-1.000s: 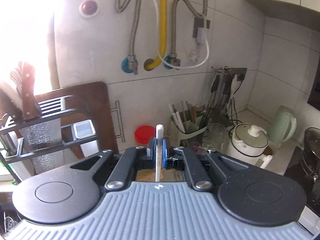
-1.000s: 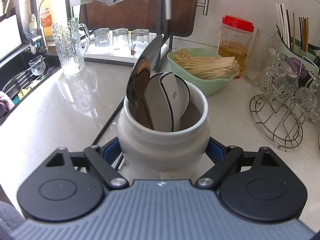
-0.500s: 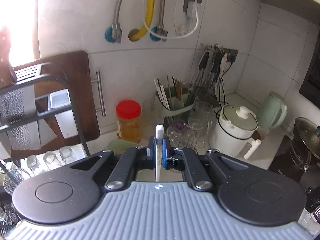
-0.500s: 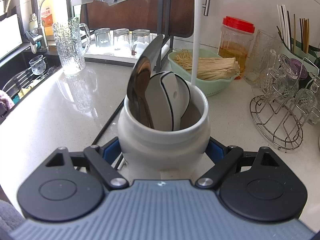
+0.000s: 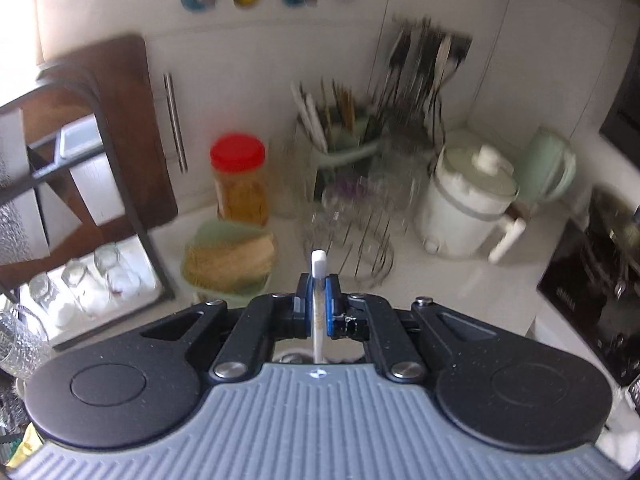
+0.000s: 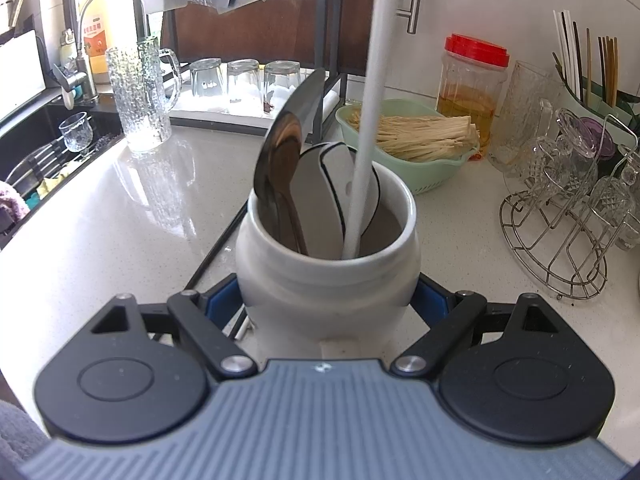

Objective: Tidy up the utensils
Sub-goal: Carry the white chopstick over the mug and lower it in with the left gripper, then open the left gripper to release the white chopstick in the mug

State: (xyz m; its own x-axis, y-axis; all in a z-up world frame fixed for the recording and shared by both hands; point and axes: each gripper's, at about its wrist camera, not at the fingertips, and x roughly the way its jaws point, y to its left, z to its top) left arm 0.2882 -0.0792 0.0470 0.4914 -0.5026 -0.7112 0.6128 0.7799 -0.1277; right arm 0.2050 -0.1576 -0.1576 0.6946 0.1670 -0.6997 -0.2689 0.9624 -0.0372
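My right gripper (image 6: 326,302) is shut on a white ceramic jar (image 6: 328,280) that stands on the pale counter (image 6: 120,220). The blue pads press its two sides. Inside the jar lean a dark metal spoon (image 6: 280,160) and white spoons with black rims (image 6: 332,200). A long white utensil handle (image 6: 370,120) comes down from above, and its lower end is inside the jar's mouth. In the left wrist view my left gripper (image 5: 317,300) is shut on that white handle (image 5: 319,264), whose top sticks up past the pads.
A green basket of pale sticks (image 6: 420,140) and a red-lidded jar (image 6: 474,76) stand behind the white jar. A wire rack of glasses (image 6: 560,232) is at the right. A glass mug (image 6: 140,96) and the sink (image 6: 40,140) are at the left. Black chopsticks (image 6: 216,248) lie beside the jar.
The white handle has come down from the top of the right wrist view into the jar's mouth. The left wrist view has sunk and tipped downward. The right gripper and jar stayed still.
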